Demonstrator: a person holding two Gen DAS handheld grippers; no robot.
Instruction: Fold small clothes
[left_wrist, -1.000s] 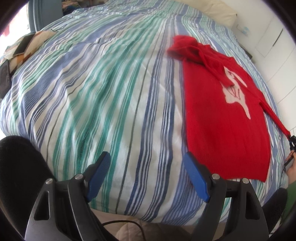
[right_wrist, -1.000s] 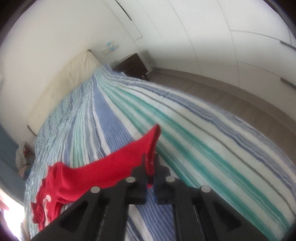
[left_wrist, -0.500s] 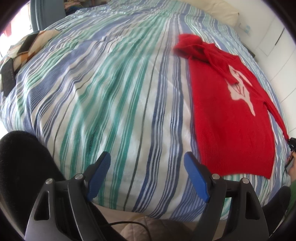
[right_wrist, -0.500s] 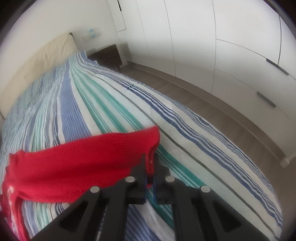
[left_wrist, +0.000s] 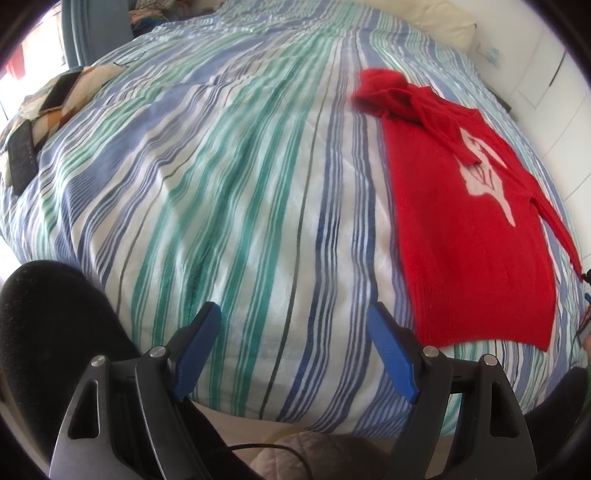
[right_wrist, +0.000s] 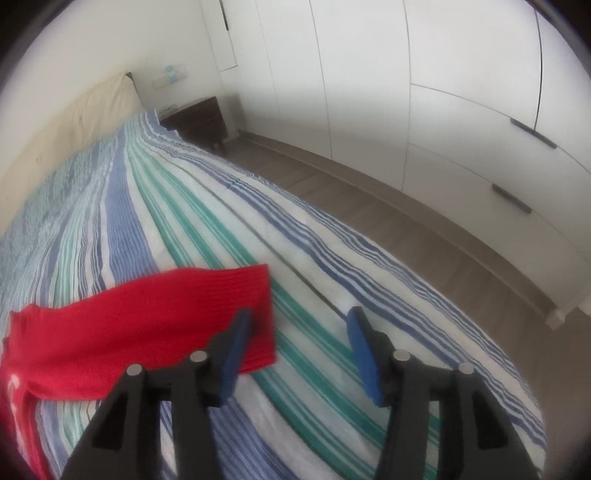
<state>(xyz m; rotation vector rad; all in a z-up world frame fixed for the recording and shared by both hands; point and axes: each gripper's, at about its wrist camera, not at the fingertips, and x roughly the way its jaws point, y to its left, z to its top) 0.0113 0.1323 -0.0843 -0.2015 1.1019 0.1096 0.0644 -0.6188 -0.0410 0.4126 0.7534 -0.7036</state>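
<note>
A small red sweater (left_wrist: 469, 229) with a white figure on its chest lies flat on the striped bedspread (left_wrist: 221, 192), at the right of the left wrist view. One sleeve (left_wrist: 554, 225) stretches off to the right edge. My left gripper (left_wrist: 295, 317) hangs open over bare bedspread, to the left of the sweater's hem. In the right wrist view the sleeve (right_wrist: 147, 332) lies spread on the bed with its cuff end beside the left finger. My right gripper (right_wrist: 299, 325) has its jaws opening, and nothing is pressed between the pads.
A cream headboard (right_wrist: 74, 122) and a dark nightstand (right_wrist: 199, 118) stand at the bed's far end. White wardrobe doors (right_wrist: 443, 92) and wooden floor (right_wrist: 406, 229) run along the right. Two dark phones (left_wrist: 22, 158) lie on a patterned cloth at the bed's left edge.
My right gripper let go of the sleeve cuff: its jaws went from shut on it to apart, and the sleeve now lies flat. The left gripper stayed open in about the same place.
</note>
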